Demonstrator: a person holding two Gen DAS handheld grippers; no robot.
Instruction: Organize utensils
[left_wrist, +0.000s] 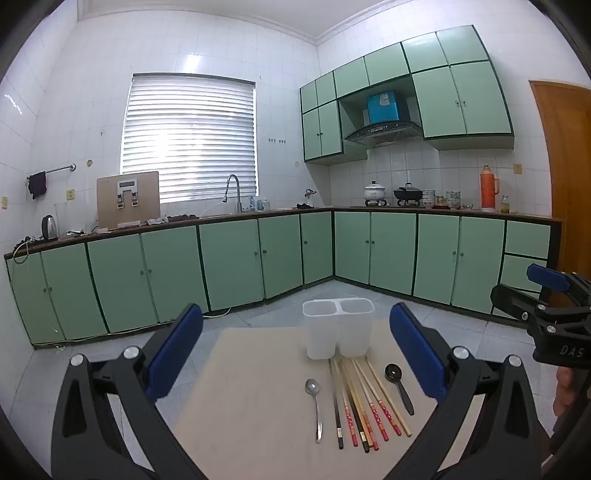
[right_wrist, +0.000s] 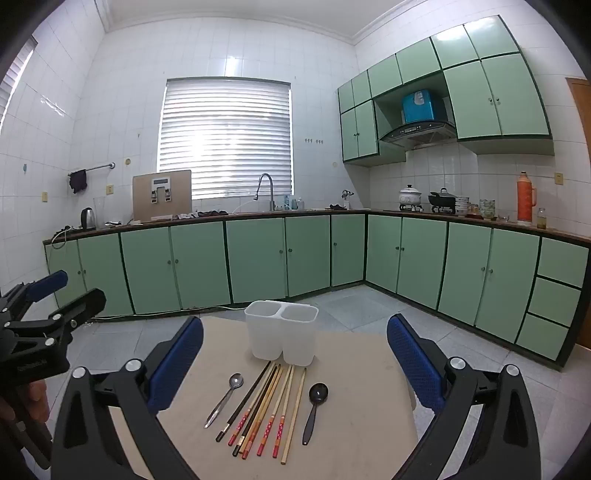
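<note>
A kitchen is seen, walled in white tiles, with green cupboards running below a dark counter along two walls and more green cupboards hung above a cooker hood. A window with closed white blinds is set over a sink tap. A kettle is stood at the left end of the counter, two pots at the hob, and an orange flask near a wooden door.

In the foreground a small beige table is placed on a grey tiled floor. A white two-compartment holder is stood upright at the far side of the table; both compartments appear empty. Just in front of it, a row of chopsticks is laid side by side, their far ends close to the holder's base. A metal spoon is laid to the left of the row and a black spoon to the right, each apart from the chopsticks.

The left gripper is held above the near edge of the table with its blue-padded jaws spread fully wide; nothing is gripped. The right gripper is held likewise, wide apart and empty, with the utensils seen between its jaws. Each gripper is glimpsed at the edge of the other's view, with part of a hand on its handle.
</note>
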